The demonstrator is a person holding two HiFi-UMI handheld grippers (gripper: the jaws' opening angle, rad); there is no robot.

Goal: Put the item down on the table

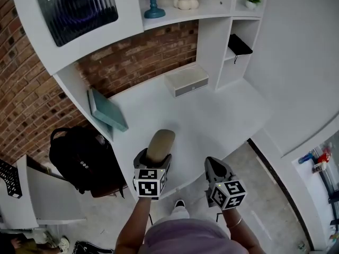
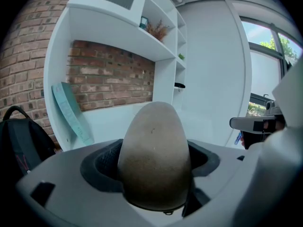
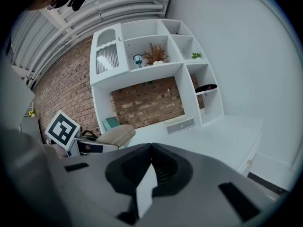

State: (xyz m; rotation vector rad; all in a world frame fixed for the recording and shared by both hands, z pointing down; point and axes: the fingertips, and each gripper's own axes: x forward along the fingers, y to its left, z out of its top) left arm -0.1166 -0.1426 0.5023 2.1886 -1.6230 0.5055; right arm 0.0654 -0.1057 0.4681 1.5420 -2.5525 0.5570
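A beige, egg-shaped item (image 1: 160, 144) is held in my left gripper (image 1: 154, 159), which is shut on its lower part. It hangs just over the near edge of the white table (image 1: 217, 121). In the left gripper view the item (image 2: 154, 155) stands upright between the dark pads and fills the middle. In the right gripper view the item (image 3: 116, 135) shows at the left, beside the left gripper's marker cube (image 3: 62, 128). My right gripper (image 1: 214, 166) is to the item's right at the table's front edge, shut and holding nothing (image 3: 151, 161).
A white flat box (image 1: 186, 81) lies at the back of the table. A teal book (image 1: 108, 110) leans against the left shelf wall. A black backpack (image 1: 79, 160) sits on the floor at the left. Shelves above hold a lamp (image 1: 153, 1) and plants.
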